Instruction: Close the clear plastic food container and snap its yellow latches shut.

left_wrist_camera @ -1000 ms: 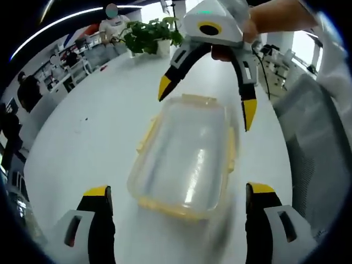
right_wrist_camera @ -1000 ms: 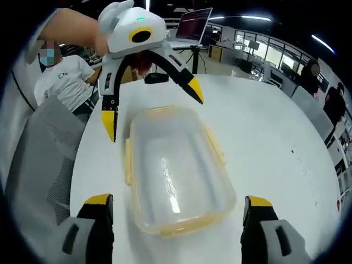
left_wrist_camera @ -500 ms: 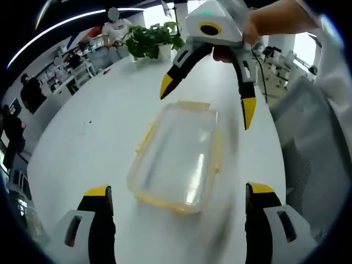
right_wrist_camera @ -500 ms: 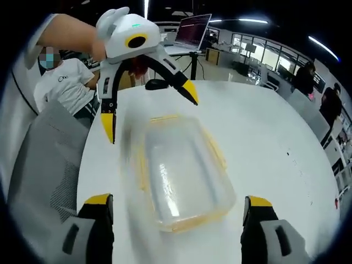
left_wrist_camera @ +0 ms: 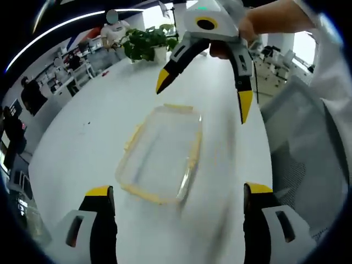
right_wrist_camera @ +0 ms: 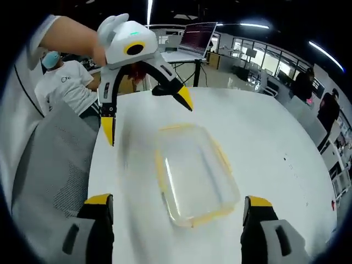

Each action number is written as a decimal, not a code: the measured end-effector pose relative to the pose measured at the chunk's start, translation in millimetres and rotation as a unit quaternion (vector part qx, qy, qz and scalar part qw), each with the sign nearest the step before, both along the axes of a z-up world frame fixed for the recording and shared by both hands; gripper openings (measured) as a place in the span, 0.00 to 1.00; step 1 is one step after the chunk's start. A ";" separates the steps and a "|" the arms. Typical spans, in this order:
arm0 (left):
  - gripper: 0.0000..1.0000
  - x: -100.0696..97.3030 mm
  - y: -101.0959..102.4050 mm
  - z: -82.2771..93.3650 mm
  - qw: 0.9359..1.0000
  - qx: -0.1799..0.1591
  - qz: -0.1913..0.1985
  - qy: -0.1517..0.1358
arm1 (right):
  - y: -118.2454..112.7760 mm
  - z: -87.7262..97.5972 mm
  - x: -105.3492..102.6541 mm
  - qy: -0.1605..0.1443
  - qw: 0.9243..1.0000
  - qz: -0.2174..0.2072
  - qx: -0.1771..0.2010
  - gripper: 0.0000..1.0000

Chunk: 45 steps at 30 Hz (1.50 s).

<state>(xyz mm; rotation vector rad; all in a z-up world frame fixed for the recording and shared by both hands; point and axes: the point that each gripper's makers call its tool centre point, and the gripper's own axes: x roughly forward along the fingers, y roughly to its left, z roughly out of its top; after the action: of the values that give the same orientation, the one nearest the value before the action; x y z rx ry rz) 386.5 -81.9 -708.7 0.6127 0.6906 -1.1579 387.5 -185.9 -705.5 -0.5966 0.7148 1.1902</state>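
Observation:
The clear plastic container (left_wrist_camera: 159, 154) with its yellow latches lies on the white table (left_wrist_camera: 88, 143), its lid resting on top; motion blur hides whether the latches are snapped. My left gripper (left_wrist_camera: 177, 190) is open just short of the container's near end. Beyond its far end hovers my right gripper (left_wrist_camera: 204, 96), held in a hand, jaws spread and empty. In the right gripper view the container (right_wrist_camera: 195, 170) sits between my right gripper (right_wrist_camera: 178, 200), open at the near end, and the left gripper (right_wrist_camera: 146, 115), open above the far end.
A potted plant (left_wrist_camera: 146, 44) stands at the table's far end. A grey mesh chair (left_wrist_camera: 300, 148) is at the table's side, and a person in a white shirt (right_wrist_camera: 63, 82) sits behind it. A laptop on a stand (right_wrist_camera: 195, 36) and desks fill the background.
Both cameras have pulled back and up, so the container looks smaller and flatter and sits off to one side. Both grippers stay open, and nothing has been gripped.

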 end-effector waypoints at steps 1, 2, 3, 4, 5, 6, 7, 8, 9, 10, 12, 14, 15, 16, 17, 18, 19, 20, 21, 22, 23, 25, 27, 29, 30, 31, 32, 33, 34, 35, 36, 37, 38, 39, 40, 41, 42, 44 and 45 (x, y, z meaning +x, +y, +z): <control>0.97 -2.6 -0.2 1.3 1.000 0.000 -0.001 -0.002 | 0.1 0.8 -1.3 -0.001 1.000 -0.003 -0.002 0.99; 0.97 -5.1 -0.9 2.3 1.000 0.000 -0.001 -0.002 | 0.1 1.1 -3.4 0.000 1.000 -0.003 -0.003 0.99; 0.99 -7.1 -1.4 3.6 1.000 -0.001 -0.001 -0.003 | 0.2 1.4 -5.9 -0.001 1.000 -0.002 -0.004 0.99; 0.99 -9.0 -2.0 5.3 1.000 -0.003 0.000 -0.004 | 0.5 2.2 -9.1 -0.002 1.000 -0.002 -0.004 0.99; 0.99 -10.4 -2.1 6.6 1.000 -0.004 0.001 -0.005 | 0.8 3.1 -11.1 -0.002 1.000 -0.002 -0.003 0.99; 0.99 -11.7 -2.5 8.0 1.000 -0.007 0.003 -0.006 | 1.6 4.8 -13.8 -0.003 1.000 -0.003 0.000 0.99; 0.99 -13.0 -2.9 9.3 1.000 -0.008 0.003 -0.008 | 2.1 6.0 -15.4 -0.004 1.000 -0.002 0.002 0.99; 0.99 -15.5 -3.3 10.7 1.000 -0.010 0.005 -0.008 | 2.4 6.8 -17.0 -0.004 1.000 -0.002 0.003 0.99; 0.99 -17.9 -3.8 11.4 1.000 -0.012 0.006 -0.006 | 2.5 7.4 -19.1 -0.006 1.000 -0.002 0.004 0.99; 0.99 -20.7 -4.4 12.1 1.000 -0.014 0.006 -0.005 | 2.3 7.7 -20.6 -0.007 1.000 -0.002 0.004 0.99; 0.99 -25.8 -5.3 12.4 1.000 -0.016 0.006 -0.007 | 1.9 10.2 -24.2 -0.008 1.000 -0.004 0.007 0.99; 0.99 -30.9 -5.3 11.8 1.000 -0.017 0.008 -0.005 | 1.5 12.8 -27.1 -0.010 1.000 -0.005 0.010 0.99; 0.99 -33.8 -5.3 11.8 1.000 -0.018 0.009 -0.006 | 0.8 14.3 -29.5 -0.011 1.000 -0.005 0.011 0.99; 0.99 -35.0 -5.3 11.5 1.000 -0.018 0.009 -0.006 | 0.3 15.0 -31.2 -0.011 1.000 -0.006 0.011 0.99; 0.99 -36.0 -4.5 11.4 1.000 -0.018 0.012 -0.008 | -0.2 15.6 -32.9 -0.011 1.000 -0.005 0.012 0.99; 0.99 -37.2 -4.1 11.6 1.000 -0.018 0.014 -0.007 | -1.1 16.0 -36.1 -0.010 1.000 -0.003 0.011 0.99; 0.99 -38.6 -3.5 12.2 1.000 -0.017 0.016 -0.007 | -2.3 16.7 -38.4 -0.011 1.000 0.000 0.008 0.99; 0.99 -40.6 -3.4 14.3 1.000 -0.019 0.018 -0.011 | -4.0 19.0 -40.7 -0.016 1.000 0.002 0.007 0.99; 0.99 -42.6 -3.5 15.5 1.000 -0.020 0.018 -0.011 | -5.2 20.1 -41.9 -0.017 1.000 0.002 0.008 0.99; 0.99 -45.0 -3.6 16.9 1.000 -0.022 0.020 -0.010 | -6.2 21.8 -44.0 -0.016 1.000 0.001 0.010 0.99; 0.99 -46.8 -3.8 18.0 0.999 -0.023 0.021 -0.011 | -6.6 22.9 -45.7 -0.017 1.000 0.001 0.011 0.99; 0.99 -51.7 -3.8 19.7 0.999 -0.024 0.021 -0.010 | -7.8 24.7 -49.2 -0.020 1.000 -0.001 0.012 0.99; 0.99 -57.1 -4.2 21.0 0.999 -0.026 0.021 -0.008 | -7.6 26.8 -52.3 -0.022 1.000 -0.006 0.017 0.99; 0.99 -61.3 -3.0 23.2 0.999 -0.026 0.022 -0.011 | -6.3 29.1 -56.5 -0.023 0.999 -0.011 0.026 0.99; 0.99 -64.0 -3.0 24.3 0.999 -0.027 0.022 -0.011 | -5.6 30.0 -58.7 -0.023 0.999 -0.013 0.029 0.99; 0.99 -66.3 -2.7 25.0 0.999 -0.026 0.024 -0.012 | -4.1 31.3 -62.8 -0.022 0.999 -0.013 0.033 0.99; 0.99 -68.1 -2.4 25.6 0.999 -0.026 0.025 -0.013 | -3.6 31.6 -65.6 -0.023 0.999 -0.012 0.034 0.99; 0.99 -70.3 -1.5 26.3 0.999 -0.026 0.027 -0.014 | -3.2 32.0 -68.2 -0.025 0.999 -0.012 0.034 0.99; 0.99 -72.0 -1.1 27.3 0.999 -0.026 0.030 -0.014 | -3.0 32.9 -71.5 -0.026 0.999 -0.012 0.034 0.99; 0.99 -75.4 -1.1 28.8 0.999 -0.028 0.034 -0.013 | -2.2 34.5 -74.4 -0.027 0.999 -0.013 0.038 0.99; 0.99 -77.1 -0.8 29.3 0.999 -0.026 0.036 -0.013 | -1.6 35.6 -76.0 -0.026 0.999 -0.015 0.042 0.99; 0.99 -79.7 -1.7 31.6 0.999 -0.032 0.037 -0.016 | -1.1 36.3 -77.8 -0.026 0.999 -0.017 0.043 0.99; 0.99 -81.7 -3.0 33.4 0.999 -0.036 0.037 -0.017 | -0.8 36.8 -79.4 -0.027 0.999 -0.018 0.044 0.99; 0.99 -84.0 -3.4 34.0 0.999 -0.036 0.037 -0.016 | -0.5 37.2 -81.2 -0.028 0.998 -0.019 0.045 0.99; 0.99 -85.9 -4.0 34.5 0.998 -0.036 0.039 -0.017 | -0.1 37.7 -83.9 -0.029 0.998 -0.019 0.045 0.99; 0.99 -87.5 -4.7 35.4 0.998 -0.038 0.039 -0.018 | 0.2 38.0 -85.7 -0.029 0.998 -0.020 0.046 0.99; 0.99 -89.4 -5.1 36.1 0.998 -0.039 0.039 -0.018 | 0.7 38.3 -88.2 -0.030 0.998 -0.021 0.047 0.99; 0.99 -91.5 -5.3 37.2 0.998 -0.041 0.045 -0.016 | 1.7 38.9 -91.7 -0.030 0.998 -0.023 0.049 0.99; 0.99 -94.4 -6.5 38.7 0.998 -0.046 0.045 -0.014 | 2.0 38.8 -94.8 -0.030 0.998 -0.023 0.049 0.99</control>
<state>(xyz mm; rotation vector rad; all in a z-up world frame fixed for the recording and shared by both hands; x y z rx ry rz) 292.0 -88.5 -670.0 0.5141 0.6322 -1.0900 292.7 -183.9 -666.7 -0.5286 0.6130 1.1534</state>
